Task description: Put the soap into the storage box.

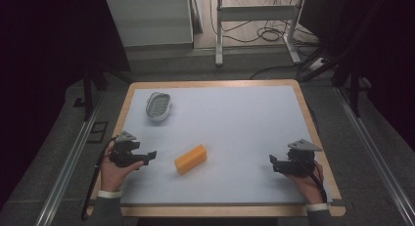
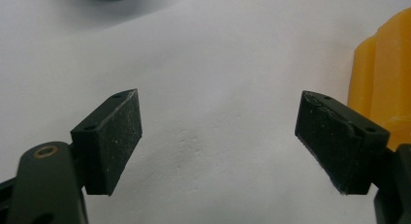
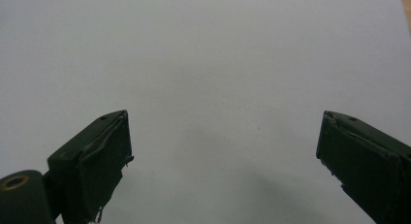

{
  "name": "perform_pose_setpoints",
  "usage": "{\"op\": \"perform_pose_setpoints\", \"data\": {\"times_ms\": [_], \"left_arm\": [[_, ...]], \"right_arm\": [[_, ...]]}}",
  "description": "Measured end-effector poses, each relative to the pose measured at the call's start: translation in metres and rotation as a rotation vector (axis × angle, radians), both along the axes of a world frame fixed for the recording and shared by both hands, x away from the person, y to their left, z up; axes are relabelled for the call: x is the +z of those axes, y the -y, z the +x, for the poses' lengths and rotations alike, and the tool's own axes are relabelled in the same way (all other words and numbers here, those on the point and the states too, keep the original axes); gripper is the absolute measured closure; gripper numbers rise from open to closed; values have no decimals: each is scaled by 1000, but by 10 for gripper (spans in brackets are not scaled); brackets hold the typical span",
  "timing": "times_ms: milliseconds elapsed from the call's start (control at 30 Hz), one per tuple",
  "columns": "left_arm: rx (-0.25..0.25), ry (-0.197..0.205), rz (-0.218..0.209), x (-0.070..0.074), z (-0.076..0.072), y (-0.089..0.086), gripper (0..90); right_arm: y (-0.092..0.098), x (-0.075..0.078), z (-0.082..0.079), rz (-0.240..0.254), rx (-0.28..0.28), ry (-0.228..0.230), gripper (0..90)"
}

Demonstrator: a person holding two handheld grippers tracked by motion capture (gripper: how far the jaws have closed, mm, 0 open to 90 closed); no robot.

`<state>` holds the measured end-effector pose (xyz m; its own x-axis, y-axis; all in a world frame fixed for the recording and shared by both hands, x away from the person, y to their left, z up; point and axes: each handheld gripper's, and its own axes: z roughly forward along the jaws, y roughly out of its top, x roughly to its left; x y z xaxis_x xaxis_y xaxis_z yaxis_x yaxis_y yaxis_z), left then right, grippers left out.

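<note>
Both the left tongs [image 1: 149,155] and right tongs [image 1: 273,161] rest spread and empty at the bench's [image 1: 254,118] near corners, so nothing seems begun; likely the left must reach right to the orange block [image 1: 191,158] nearby, soap dish [image 1: 158,106] far-left.

A wood-edged table [image 1: 299,91] with a pale blue-grey top stands on grey carpet [image 1: 58,138]. Beyond it are a white desk frame [image 1: 257,13], tangled cables [image 1: 271,34] and dark surroundings.
</note>
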<state>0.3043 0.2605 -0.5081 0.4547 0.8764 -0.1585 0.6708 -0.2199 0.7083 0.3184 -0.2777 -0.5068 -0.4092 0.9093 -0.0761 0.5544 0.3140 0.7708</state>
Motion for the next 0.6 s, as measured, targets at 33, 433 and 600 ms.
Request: {"op": "perform_pose_setpoints", "data": {"times_ms": [33, 433, 600], "left_arm": [[0, -1, 3, 0, 0, 0, 177], [17, 39, -6, 9, -6, -3, 177], [7, 49, -8, 13, -9, -2, 176]], "right_arm": [[0, 1, -1, -3, 1, 10, 57], [8, 2, -3, 4, -9, 20, 61], [11, 2, -3, 5, -22, 23, 61]]}}
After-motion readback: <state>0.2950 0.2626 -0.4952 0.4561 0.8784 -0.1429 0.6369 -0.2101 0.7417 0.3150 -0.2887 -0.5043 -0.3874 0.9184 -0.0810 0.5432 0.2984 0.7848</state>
